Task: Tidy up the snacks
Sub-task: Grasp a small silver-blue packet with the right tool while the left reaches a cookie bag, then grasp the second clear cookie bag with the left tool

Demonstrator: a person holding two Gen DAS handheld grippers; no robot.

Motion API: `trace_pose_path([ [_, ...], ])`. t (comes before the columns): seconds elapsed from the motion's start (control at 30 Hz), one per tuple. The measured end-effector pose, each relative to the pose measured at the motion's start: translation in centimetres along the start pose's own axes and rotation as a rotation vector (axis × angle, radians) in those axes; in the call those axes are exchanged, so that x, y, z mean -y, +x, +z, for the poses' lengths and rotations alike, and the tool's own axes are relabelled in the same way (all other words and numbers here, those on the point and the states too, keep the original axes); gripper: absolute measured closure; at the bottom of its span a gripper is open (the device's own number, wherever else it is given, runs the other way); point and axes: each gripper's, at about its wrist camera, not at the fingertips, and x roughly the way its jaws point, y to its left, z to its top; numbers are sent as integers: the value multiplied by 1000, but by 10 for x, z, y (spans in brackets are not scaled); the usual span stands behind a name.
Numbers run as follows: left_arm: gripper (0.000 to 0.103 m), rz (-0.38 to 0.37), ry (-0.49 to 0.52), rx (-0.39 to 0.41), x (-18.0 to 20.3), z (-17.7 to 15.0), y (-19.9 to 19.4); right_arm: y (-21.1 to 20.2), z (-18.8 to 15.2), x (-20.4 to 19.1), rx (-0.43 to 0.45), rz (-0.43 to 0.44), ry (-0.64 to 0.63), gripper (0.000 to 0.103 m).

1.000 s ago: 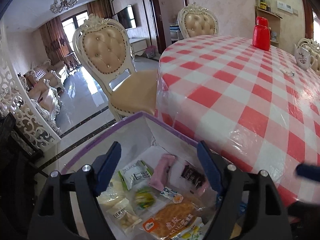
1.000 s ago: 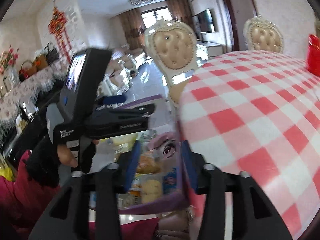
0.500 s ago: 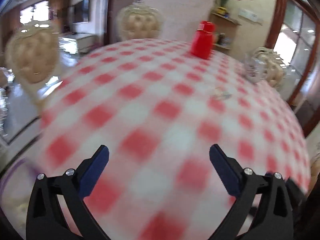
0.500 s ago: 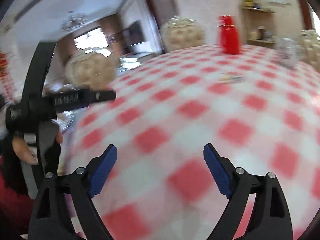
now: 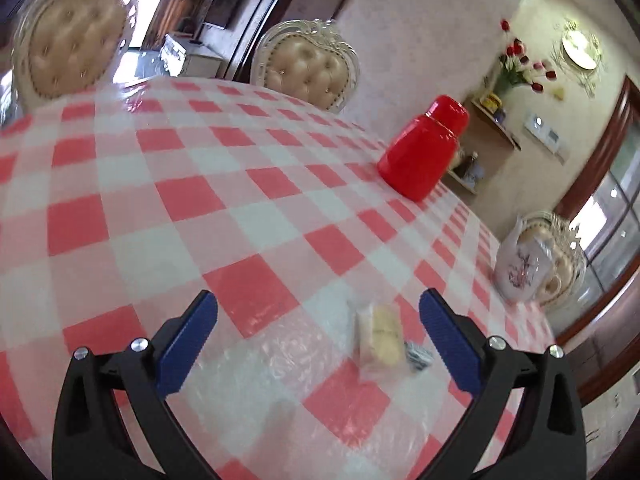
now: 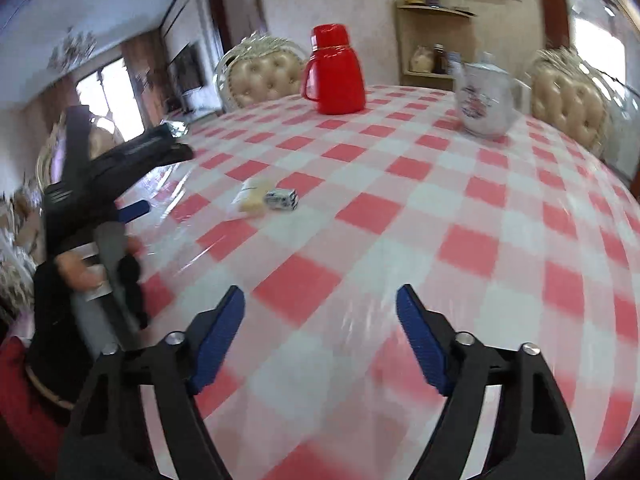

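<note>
A clear packet with a pale yellow snack [image 5: 380,336] lies on the red-checked table [image 5: 200,208], just inside my left gripper's right finger. A small blue-and-white wrapped snack [image 5: 418,355] lies right beside it. My left gripper [image 5: 318,336] is open and empty, low over the table. In the right wrist view the yellow packet [image 6: 252,196] and the small snack [image 6: 282,200] lie at mid-table, far ahead of my right gripper [image 6: 320,332], which is open and empty. The left gripper [image 6: 132,212] shows there at the left, short of the snacks.
A red thermos jug [image 5: 422,148] stands at the far side, also in the right wrist view [image 6: 334,70]. A white floral teapot [image 5: 522,264] stands at the right edge [image 6: 484,102]. Padded chairs [image 5: 308,68] ring the table.
Both grippers have swung up from the purple snack box beside the table to face the tabletop. The two snacks have come into view. The right gripper has opened wider.
</note>
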Motion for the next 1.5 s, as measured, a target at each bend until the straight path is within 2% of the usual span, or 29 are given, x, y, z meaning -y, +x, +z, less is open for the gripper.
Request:
trace_pose_path([
  [0.07,2,-13,-9,24,-11,5,-2,35,20,1,-41,20,-67,35],
  [0.13,2,-8,-80,67,-25,11,-8,67,36,1,-105,65,-124,37],
  [0.17,2,-25,-134,83,-33,12,-10,83,44,1,-137,85,-147,44],
  [0.2,2,-34,-166,89,-37,12,-11,96,53,0,-156,104,-178,45],
  [0.3,2,-37,-193,113,-41,15,-11,120,70,-5,-182,140,-260,48],
  [0.4,2,-37,-198,118,-40,16,-11,145,84,-16,-210,213,-355,50],
  [0.5,2,-34,-205,94,-40,15,-7,154,92,-31,-218,271,-422,61],
  [0.57,2,-29,-213,82,-41,14,-5,155,92,-39,-216,295,-450,79],
  [0.63,2,-23,-211,69,-41,13,-3,151,90,-48,-214,280,-474,88],
  [0.67,2,-22,-209,65,-41,13,-2,147,87,-50,-207,256,-479,88],
  [0.8,2,-28,-155,42,-33,12,1,114,66,-39,-181,159,-349,88],
  [0.83,2,-40,-125,28,-27,11,3,94,59,-26,-155,148,-228,88],
  [0.93,2,-61,26,-37,0,5,14,49,38,-1,-92,117,-3,88],
  [1.03,2,-72,167,-121,26,-6,25,5,13,14,-22,78,142,88],
  [1.13,2,-82,198,-179,35,-15,33,-18,-9,27,28,68,252,88],
  [1.23,2,-75,256,-218,47,-23,39,-30,-13,36,58,47,294,88],
  [1.3,2,-35,317,-241,56,-28,46,-31,-12,41,72,26,303,88],
  [1.4,2,51,415,-264,72,-29,64,-32,-15,48,69,51,345,88],
  [1.5,3,121,440,-302,78,-25,88,-33,-14,47,74,56,344,88],
])
